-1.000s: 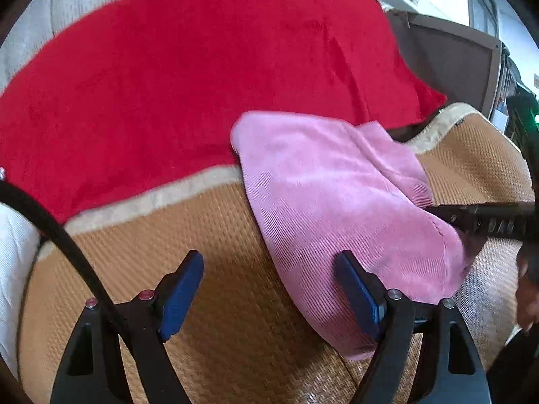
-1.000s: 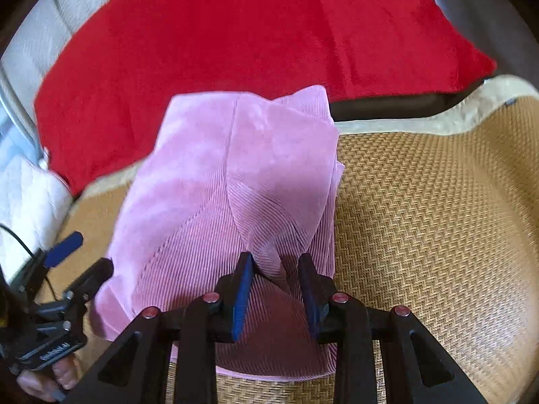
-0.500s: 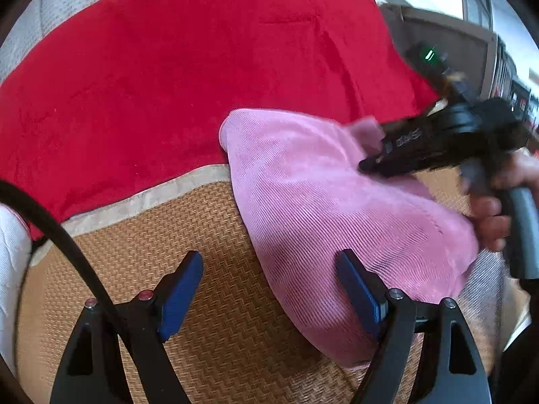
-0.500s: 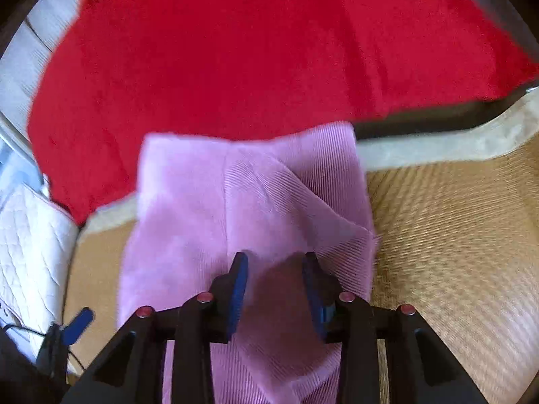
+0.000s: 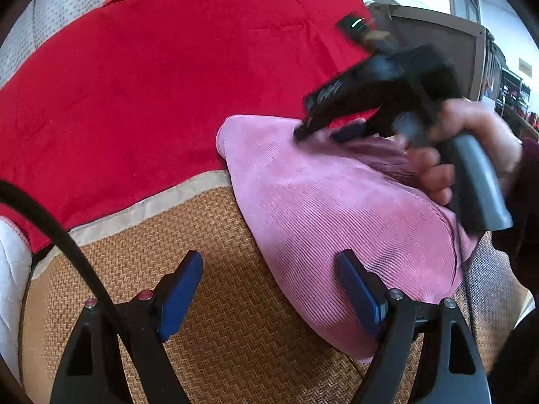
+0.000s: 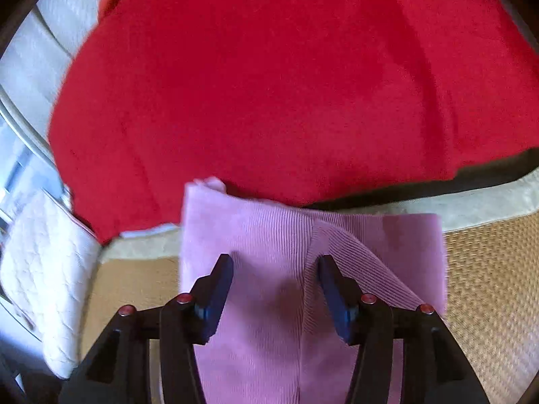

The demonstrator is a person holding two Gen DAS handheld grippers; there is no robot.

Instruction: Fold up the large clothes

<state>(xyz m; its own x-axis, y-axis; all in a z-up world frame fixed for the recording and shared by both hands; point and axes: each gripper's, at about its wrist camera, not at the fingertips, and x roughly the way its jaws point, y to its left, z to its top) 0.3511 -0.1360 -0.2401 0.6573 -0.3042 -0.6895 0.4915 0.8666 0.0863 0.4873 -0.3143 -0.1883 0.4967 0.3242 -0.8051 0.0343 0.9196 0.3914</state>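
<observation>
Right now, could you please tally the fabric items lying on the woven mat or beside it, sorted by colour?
Pink: 1, the folded corduroy garment
Red: 1, the spread blanket
White: 1, the quilted pad at the mat's edge
Total: 3

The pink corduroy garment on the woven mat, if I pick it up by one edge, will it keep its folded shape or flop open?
The pink corduroy garment would likely flop open: its stacked layers lie soft and rounded, not creased. Its ribbed pile probably grips well against pads. It looks light, so it may slide on the woven mat if pushed.
</observation>
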